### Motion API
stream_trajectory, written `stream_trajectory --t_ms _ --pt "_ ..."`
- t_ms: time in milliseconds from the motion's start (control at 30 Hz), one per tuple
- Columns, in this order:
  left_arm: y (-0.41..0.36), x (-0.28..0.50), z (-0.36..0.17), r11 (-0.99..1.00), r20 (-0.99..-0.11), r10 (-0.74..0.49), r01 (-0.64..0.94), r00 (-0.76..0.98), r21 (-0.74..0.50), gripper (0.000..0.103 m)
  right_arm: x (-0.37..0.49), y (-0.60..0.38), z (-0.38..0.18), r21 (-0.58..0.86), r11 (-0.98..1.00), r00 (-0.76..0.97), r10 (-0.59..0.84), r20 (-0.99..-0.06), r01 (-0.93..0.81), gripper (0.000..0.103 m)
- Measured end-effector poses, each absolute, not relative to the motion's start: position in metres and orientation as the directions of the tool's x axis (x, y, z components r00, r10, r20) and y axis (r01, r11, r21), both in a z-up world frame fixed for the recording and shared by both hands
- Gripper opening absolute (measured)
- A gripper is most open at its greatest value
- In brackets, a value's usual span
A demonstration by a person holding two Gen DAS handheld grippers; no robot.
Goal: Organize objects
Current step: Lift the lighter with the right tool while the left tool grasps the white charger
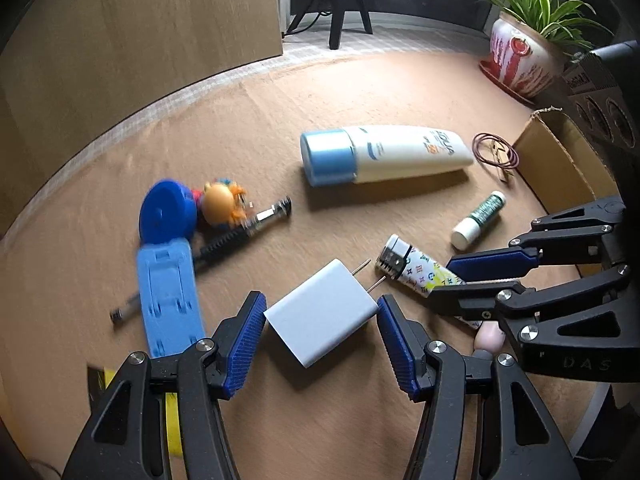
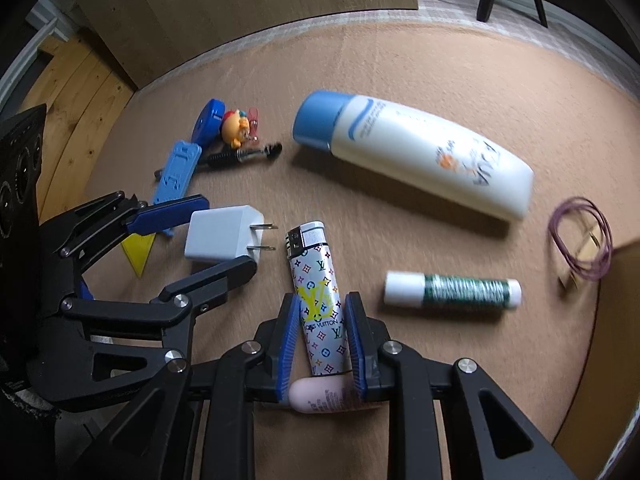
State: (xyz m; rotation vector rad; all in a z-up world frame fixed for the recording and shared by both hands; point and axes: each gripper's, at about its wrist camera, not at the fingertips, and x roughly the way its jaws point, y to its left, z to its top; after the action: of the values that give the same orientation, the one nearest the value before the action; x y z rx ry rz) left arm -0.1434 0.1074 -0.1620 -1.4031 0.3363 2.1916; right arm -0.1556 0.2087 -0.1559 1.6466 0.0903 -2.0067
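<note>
**Stock on the tan felt surface (image 2: 400, 60), near edge to far edge**

1. Left gripper (image 1: 322, 314): fingers (image 1: 248, 340) close against both sides of the white plug charger (image 1: 320, 316), prongs pointing away. Whether the pads press on it, or whether it is lifted, cannot be told.
2. Right gripper (image 2: 322, 334): fingers (image 2: 290, 344) clamped on the patterned lighter (image 2: 320, 304), which appears gripped. A pale pink capsule (image 2: 320, 396) lies just behind it, near edge.
3. Yellow triangle (image 2: 140, 252), beside the charger.
4. Green-and-white tube (image 2: 452, 288), lying flat, right of the lighter.
5. Light blue folding stand (image 1: 168, 300), left side; a pen (image 1: 124, 310) pokes out from under it.
6. Black spring tool (image 1: 244, 232), dark blue round case (image 1: 166, 216) and orange toy figure (image 1: 222, 204), clustered at the far left.
7. White lotion bottle (image 1: 384, 154) with blue cap, on its side, mid-surface.
8. Purple elastic loops (image 1: 494, 150) with a wooden clip, right side, beside the cardboard box (image 1: 560, 160).
9. Potted plant (image 1: 524, 56), far right corner.

**Progress, judged:** early. 2 items are being taken; nothing shows inside the box, though its interior is mostly out of view. About 10 items are left loose.
</note>
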Motion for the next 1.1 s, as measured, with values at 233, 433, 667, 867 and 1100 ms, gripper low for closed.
stream_trajectory --t_ms 233,433,667,867,1100 --pt "0.099 -0.098 -0.164 -0.892 -0.915 0.255 -0.442 -0.313 -0.097 0.061 -0.143 0.222 -0.156 0.285 -0.869 -0.116 -0.358 -0.927 0.404 0.021" --pt "0.098 -0.072 -0.164 -0.865 -0.92 0.272 -0.491 -0.282 -0.105 0.064 -0.137 0.238 -0.153 0.279 -0.873 -0.139 -0.358 -0.923 0.399 0.021" --pt "0.108 -0.064 -0.155 -0.773 -0.919 0.217 -0.633 -0.329 0.044 0.075 -0.133 0.236 -0.152 0.26 -0.868 -0.147 -0.349 -0.926 0.424 0.028" --pt "0.115 -0.074 -0.165 -0.724 -0.938 0.195 -0.687 -0.285 0.058 0.071 -0.126 0.232 -0.15 0.223 -0.862 -0.15 -0.322 -0.935 0.456 0.033" --pt "0.104 -0.078 -0.166 -0.772 -0.934 0.255 -0.635 -0.25 -0.041 0.059 -0.124 0.23 -0.15 0.2 -0.868 -0.155 -0.299 -0.942 0.455 0.032"
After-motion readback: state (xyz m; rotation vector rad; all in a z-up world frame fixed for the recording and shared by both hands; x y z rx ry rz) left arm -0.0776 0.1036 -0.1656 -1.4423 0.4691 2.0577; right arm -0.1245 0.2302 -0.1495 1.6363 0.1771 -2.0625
